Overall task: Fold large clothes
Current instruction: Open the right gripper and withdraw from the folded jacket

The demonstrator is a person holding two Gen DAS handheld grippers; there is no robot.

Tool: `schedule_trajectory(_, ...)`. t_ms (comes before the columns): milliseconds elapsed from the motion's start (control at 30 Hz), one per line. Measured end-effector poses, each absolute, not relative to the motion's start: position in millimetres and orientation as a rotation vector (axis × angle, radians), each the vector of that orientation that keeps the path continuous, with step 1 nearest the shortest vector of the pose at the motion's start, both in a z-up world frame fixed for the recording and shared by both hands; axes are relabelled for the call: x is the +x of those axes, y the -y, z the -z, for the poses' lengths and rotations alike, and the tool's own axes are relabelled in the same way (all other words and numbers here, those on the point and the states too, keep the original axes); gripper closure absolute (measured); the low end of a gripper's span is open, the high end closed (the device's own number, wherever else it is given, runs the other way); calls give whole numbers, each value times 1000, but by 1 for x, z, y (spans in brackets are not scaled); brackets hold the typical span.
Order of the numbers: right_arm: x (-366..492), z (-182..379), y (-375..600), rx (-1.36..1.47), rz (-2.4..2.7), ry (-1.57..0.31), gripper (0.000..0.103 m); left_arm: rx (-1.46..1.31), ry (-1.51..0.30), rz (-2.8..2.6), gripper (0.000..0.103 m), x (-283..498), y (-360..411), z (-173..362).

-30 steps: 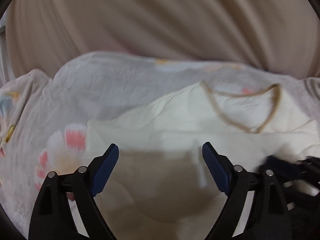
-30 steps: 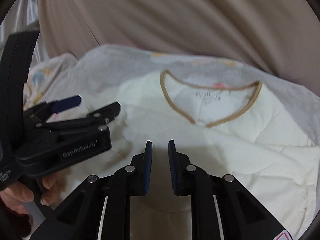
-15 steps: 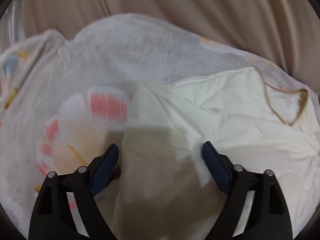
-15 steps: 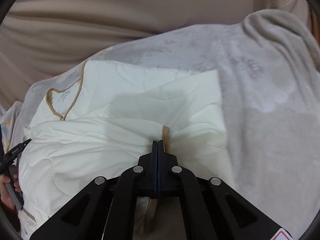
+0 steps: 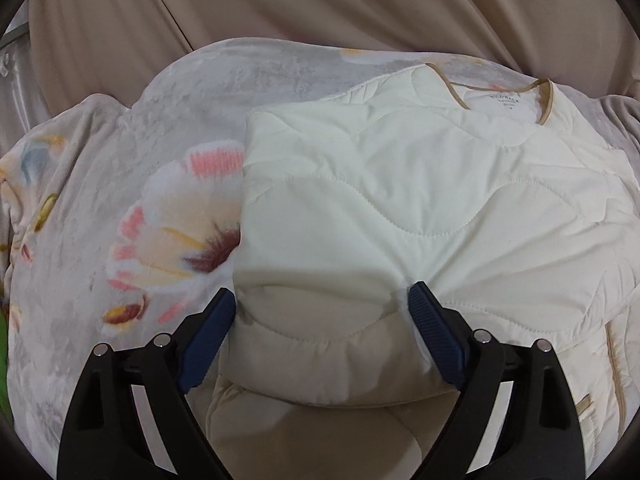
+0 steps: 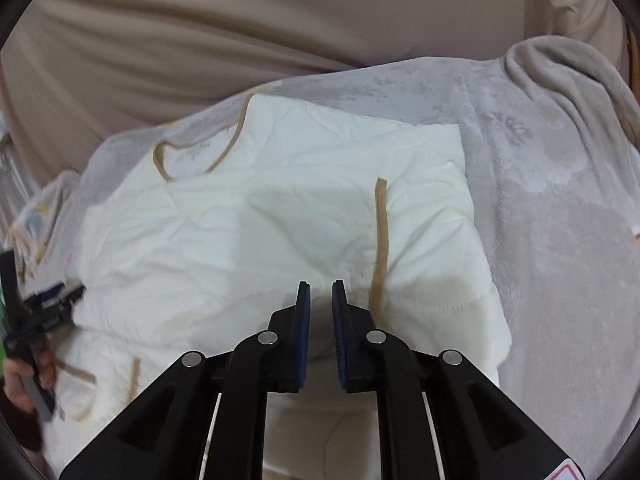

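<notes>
A cream quilted jacket [image 5: 400, 208] with tan trim lies on a flowered blanket, its sides folded inward; its tan V-neck collar [image 5: 500, 96] points away. My left gripper [image 5: 320, 304] is open wide, its blue pads either side of the folded left edge near the hem. In the right wrist view the jacket [image 6: 280, 220] shows a tan trim strip [image 6: 380, 240] on the folded right side. My right gripper [image 6: 320, 292] is slightly open and empty just above the cloth. The left gripper [image 6: 44, 312] shows at the left edge there.
A pale grey blanket with pink and yellow flowers [image 5: 172, 232] covers the surface, bunched at the right [image 6: 560, 80]. A beige curtain [image 5: 320, 0] hangs behind. A hand [image 6: 24, 380] holds the left gripper's handle.
My right gripper has opened slightly from shut and let go of the cloth. My left gripper has drawn back towards the hem, staying open.
</notes>
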State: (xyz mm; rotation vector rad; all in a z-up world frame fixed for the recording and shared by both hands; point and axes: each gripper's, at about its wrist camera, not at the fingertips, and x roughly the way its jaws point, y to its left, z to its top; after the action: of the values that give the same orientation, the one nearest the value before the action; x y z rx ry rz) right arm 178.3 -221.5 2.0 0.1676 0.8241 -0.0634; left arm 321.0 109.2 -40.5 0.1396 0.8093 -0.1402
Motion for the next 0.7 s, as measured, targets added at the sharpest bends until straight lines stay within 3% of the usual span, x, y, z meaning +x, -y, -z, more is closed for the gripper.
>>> schedule_trajectory(167, 173, -3, 223, 204, 89, -853, 97, 120, -818, 105, 14, 317, -113, 38)
schedule_trajectory(700, 28, -39, 240, 313, 53, -745, 78, 163, -822, 91, 15, 241, -129, 27)
